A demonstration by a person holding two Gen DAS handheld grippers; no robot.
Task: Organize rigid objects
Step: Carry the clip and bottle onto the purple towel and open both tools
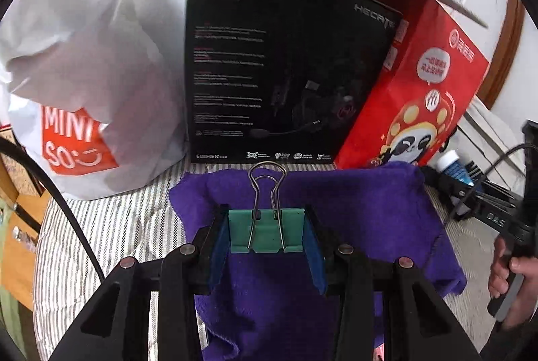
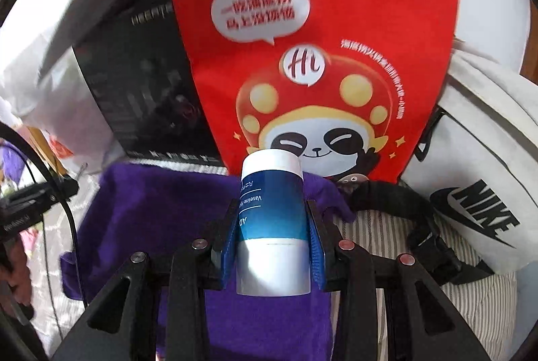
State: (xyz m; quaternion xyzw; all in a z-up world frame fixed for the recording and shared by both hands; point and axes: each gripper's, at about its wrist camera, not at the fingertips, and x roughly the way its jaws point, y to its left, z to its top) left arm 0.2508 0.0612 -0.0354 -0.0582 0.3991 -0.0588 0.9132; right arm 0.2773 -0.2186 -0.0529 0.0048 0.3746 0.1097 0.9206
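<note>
My left gripper [image 1: 267, 231] is shut on a green binder clip [image 1: 267, 231] with its wire handles pointing forward, held above a purple cloth [image 1: 353, 209]. My right gripper [image 2: 272, 236] is shut on a blue and white Vaseline tube [image 2: 272, 226], cap end forward, above the same purple cloth [image 2: 151, 209]. The tube [image 1: 450, 164] and the right gripper also show at the right edge of the left wrist view, held by a hand [image 1: 511, 280].
A black headset box [image 1: 279, 68], a red panda paper bag [image 1: 413, 85] and a white Miniso plastic bag [image 1: 77, 85] stand behind the cloth on striped bedding [image 1: 111, 226]. A white Nike bag [image 2: 481, 192] with a black strap lies at the right.
</note>
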